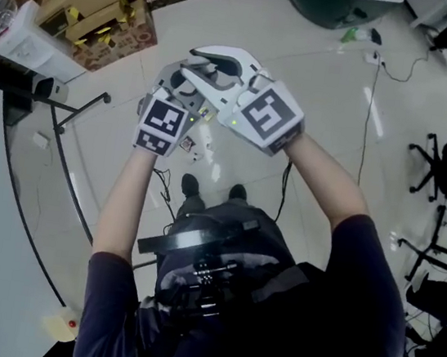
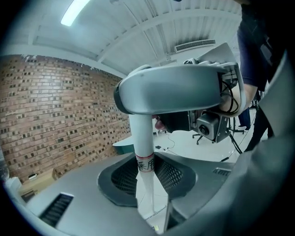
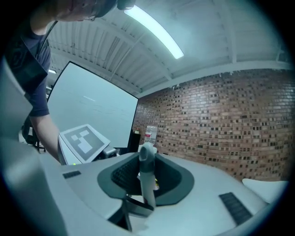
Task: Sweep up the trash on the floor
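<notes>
Head view looks steeply down on the trash [image 1: 189,144], a few small scraps on the pale floor [image 1: 323,113]. They lie just ahead of the person's shoes [image 1: 190,184] and almost straight beneath the raised hands. That makes the relation that matters a vertical one: the scraps are down from the tools and a little back toward the feet, not out in front.

The left gripper [image 2: 146,184] looks clamped on a white handle [image 2: 142,138] with a red-edged label; the pads appear pressed against its sides. The right gripper [image 3: 146,189] is clenched on a grey handle [image 3: 146,168] with a rounded top. Both handles stand close to upright, so their long axes run down toward the floor. Neither working end shows in any view, because the hands cover them from above.

The scraps sit under the left hand's side of the pair, so the left hand is probably the nearer one. Both forearms are bent up in front of the chest. The two grippers are nearly touching and point roughly level, away from the body. Any sweep looks likely to start with the lower ends of the handles dropping and drawing in toward the shoes
</notes>
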The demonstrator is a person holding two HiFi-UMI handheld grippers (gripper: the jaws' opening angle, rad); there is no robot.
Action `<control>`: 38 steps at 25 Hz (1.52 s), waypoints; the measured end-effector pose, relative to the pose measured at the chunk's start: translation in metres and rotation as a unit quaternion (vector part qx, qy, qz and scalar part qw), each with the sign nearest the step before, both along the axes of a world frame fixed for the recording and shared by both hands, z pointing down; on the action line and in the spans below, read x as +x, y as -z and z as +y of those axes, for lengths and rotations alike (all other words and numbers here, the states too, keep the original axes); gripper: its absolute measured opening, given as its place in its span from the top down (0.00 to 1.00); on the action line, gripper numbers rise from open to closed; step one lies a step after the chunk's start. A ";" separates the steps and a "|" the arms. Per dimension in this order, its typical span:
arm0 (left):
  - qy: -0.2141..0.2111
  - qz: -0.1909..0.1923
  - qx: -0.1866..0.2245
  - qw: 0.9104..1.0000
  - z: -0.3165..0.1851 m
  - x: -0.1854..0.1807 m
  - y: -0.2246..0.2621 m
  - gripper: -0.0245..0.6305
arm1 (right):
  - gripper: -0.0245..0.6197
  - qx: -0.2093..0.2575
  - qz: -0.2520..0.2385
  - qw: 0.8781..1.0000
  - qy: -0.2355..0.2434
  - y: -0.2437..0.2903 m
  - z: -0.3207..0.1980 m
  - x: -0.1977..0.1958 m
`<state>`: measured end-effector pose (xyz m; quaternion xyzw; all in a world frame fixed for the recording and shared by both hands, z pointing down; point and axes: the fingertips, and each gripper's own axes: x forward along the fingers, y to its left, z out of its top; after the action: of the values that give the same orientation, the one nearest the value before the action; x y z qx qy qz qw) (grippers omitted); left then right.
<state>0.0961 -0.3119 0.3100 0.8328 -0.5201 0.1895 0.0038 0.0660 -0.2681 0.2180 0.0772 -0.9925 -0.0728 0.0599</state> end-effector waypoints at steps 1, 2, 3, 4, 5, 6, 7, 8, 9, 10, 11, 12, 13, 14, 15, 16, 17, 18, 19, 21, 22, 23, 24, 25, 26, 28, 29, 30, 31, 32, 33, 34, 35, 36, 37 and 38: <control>-0.005 -0.002 -0.001 1.000 -0.005 -0.002 -0.004 0.81 | 0.78 0.001 0.003 1.000 -0.008 -0.004 -0.005 -0.002; -0.010 -0.003 -0.001 1.000 -0.011 -0.005 -0.008 0.81 | 0.78 0.003 0.007 1.000 -0.016 -0.008 -0.010 -0.005; -0.015 -0.004 -0.001 1.000 -0.016 -0.008 -0.012 0.81 | 0.78 0.004 0.011 1.000 -0.023 -0.012 -0.015 -0.009; -0.021 -0.002 -0.003 1.000 -0.020 -0.012 -0.016 0.81 | 0.78 0.005 0.016 0.999 -0.030 -0.017 -0.019 -0.013; -0.028 0.001 -0.006 1.000 -0.024 -0.015 -0.022 0.81 | 0.78 0.006 0.021 0.999 -0.037 -0.023 -0.024 -0.017; -0.037 0.005 -0.011 0.999 -0.028 -0.020 -0.028 0.81 | 0.78 0.004 0.025 0.999 -0.044 -0.028 -0.028 -0.022; -0.047 0.009 -0.015 0.999 -0.032 -0.024 -0.034 0.81 | 0.78 0.002 0.029 0.998 -0.051 -0.034 -0.032 -0.028; -0.058 0.011 -0.019 0.998 -0.036 -0.029 -0.040 0.81 | 0.79 -0.001 0.033 0.998 -0.058 -0.040 -0.036 -0.034; -0.069 0.014 -0.022 0.997 -0.039 -0.035 -0.046 0.81 | 0.79 -0.002 0.039 0.997 -0.065 -0.047 -0.040 -0.040; -0.079 0.018 -0.023 0.996 -0.042 -0.041 -0.052 0.81 | 0.79 -0.002 0.046 0.996 -0.072 -0.053 -0.043 -0.047; -0.089 0.020 -0.025 0.995 -0.044 -0.047 -0.058 0.81 | 0.79 -0.001 0.055 0.995 -0.080 -0.060 -0.046 -0.054; -0.098 0.021 -0.028 0.995 -0.046 -0.053 -0.064 0.81 | 0.79 0.001 0.066 0.994 -0.087 -0.067 -0.049 -0.060; -0.106 0.021 -0.031 0.994 -0.047 -0.058 -0.070 0.81 | 0.79 0.002 0.075 0.993 -0.093 -0.073 -0.051 -0.066; -0.112 0.021 -0.034 0.993 -0.049 -0.063 -0.075 0.81 | 0.79 0.001 0.082 0.992 -0.096 -0.078 -0.053 -0.071; -0.116 0.022 -0.038 0.992 -0.051 -0.068 -0.080 0.81 | 0.79 -0.002 0.085 0.991 -0.098 -0.082 -0.055 -0.077; -0.119 0.022 -0.040 0.992 -0.052 -0.072 -0.083 0.81 | 0.79 -0.004 0.088 0.991 -0.100 -0.086 -0.056 -0.083; -0.120 0.022 -0.042 0.992 -0.054 -0.076 -0.086 0.81 | 0.79 -0.004 0.090 0.991 -0.101 -0.089 -0.057 -0.087; -0.120 0.021 -0.045 0.991 -0.054 -0.079 -0.090 0.81 | 0.79 -0.004 0.094 0.990 -0.103 -0.092 -0.058 -0.091; -0.122 0.020 -0.049 0.991 -0.055 -0.080 -0.094 0.81 | 0.79 -0.003 0.098 0.990 -0.103 -0.097 -0.058 -0.093; -0.127 0.017 -0.058 0.990 -0.056 -0.081 -0.105 0.81 | 0.79 -0.004 0.109 0.989 -0.101 -0.107 -0.060 -0.094; -0.130 0.014 -0.062 0.989 -0.057 -0.081 -0.110 0.81 | 0.79 -0.004 0.114 0.989 -0.098 -0.112 -0.062 -0.094; -0.131 0.012 -0.065 0.989 -0.059 -0.081 -0.114 0.81 | 0.79 -0.004 0.116 0.989 -0.095 -0.116 -0.064 -0.094; -0.130 0.010 -0.067 0.989 -0.061 -0.080 -0.118 0.81 | 0.79 -0.004 0.118 0.989 -0.090 -0.120 -0.065 -0.094; -0.129 0.009 -0.070 0.989 -0.061 -0.080 -0.123 0.81 | 0.79 -0.005 0.119 0.989 -0.085 -0.125 -0.066 -0.093; -0.127 0.007 -0.075 0.989 -0.061 -0.079 -0.130 0.81 | 0.79 -0.008 0.123 0.989 -0.081 -0.132 -0.065 -0.092; -0.123 -0.002 -0.089 0.989 -0.059 -0.079 -0.148 0.81 | 0.79 -0.017 0.137 0.988 -0.071 -0.150 -0.063 -0.091; -0.120 -0.007 -0.096 0.988 -0.059 -0.080 -0.158 0.81 | 0.79 -0.022 0.144 0.987 -0.065 -0.159 -0.062 -0.092; -0.117 -0.011 -0.103 0.988 -0.059 -0.082 -0.166 0.81 | 0.79 -0.025 0.150 0.987 -0.059 -0.167 -0.062 -0.094; -0.114 -0.013 -0.109 0.987 -0.060 -0.084 -0.173 0.81 | 0.79 -0.028 0.155 0.986 -0.053 -0.174 -0.062 -0.095; -0.112 -0.016 -0.115 0.987 -0.060 -0.085 -0.180 0.81 | 0.79 -0.030 0.159 0.986 -0.048 -0.181 -0.062 -0.096; -0.111 -0.019 -0.120 0.986 -0.061 -0.086 -0.186 0.81 | 0.79 -0.032 0.163 0.985 -0.045 -0.187 -0.062 -0.096; -0.111 -0.021 -0.124 0.986 -0.061 -0.087 -0.191 0.81 | 0.79 -0.034 0.165 0.985 -0.044 -0.192 -0.062 -0.096; -0.110 -0.023 -0.127 0.985 -0.061 -0.088 -0.197 0.81 | 0.79 -0.035 0.167 0.984 -0.044 -0.197 -0.063 -0.097; -0.109 -0.026 -0.130 0.985 -0.061 -0.089 -0.202 0.81 | 0.79 -0.036 0.168 0.984 -0.045 -0.202 -0.063 -0.097; -0.108 -0.029 -0.133 0.985 -0.061 -0.090 -0.207 0.81 | 0.80 -0.037 0.170 0.984 -0.046 -0.207 -0.063 -0.098; -0.106 -0.033 -0.137 0.984 -0.059 -0.091 -0.213 0.81 | 0.80 -0.037 0.174 0.983 -0.044 -0.213 -0.061 -0.099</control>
<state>0.0049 -0.3709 0.5233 0.8680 -0.3979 0.2861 0.0805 -0.0327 -0.3296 0.4310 0.1048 -0.9646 -0.0458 0.2376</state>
